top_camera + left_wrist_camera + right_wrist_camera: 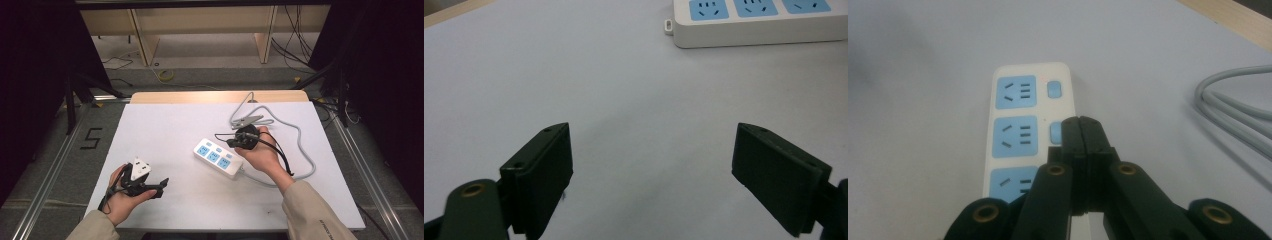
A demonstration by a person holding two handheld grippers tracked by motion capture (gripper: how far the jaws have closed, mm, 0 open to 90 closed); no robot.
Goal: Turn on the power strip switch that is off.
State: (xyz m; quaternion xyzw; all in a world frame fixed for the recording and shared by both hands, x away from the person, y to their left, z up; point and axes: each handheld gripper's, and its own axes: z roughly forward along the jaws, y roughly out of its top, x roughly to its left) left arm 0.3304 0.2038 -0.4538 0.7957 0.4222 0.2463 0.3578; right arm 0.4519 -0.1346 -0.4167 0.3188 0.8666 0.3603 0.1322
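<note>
Right gripper view: closed right gripper [1081,131] poised over the power strip's [1029,135] middle switch [1055,132].
Press straight down, tips centred; left gripper [651,160] gapes idle.

The table's [165,125] left and near parts are left bare. The middle is occupied by the strip [218,157], and the far right is ringed by its cable [300,135].
</note>
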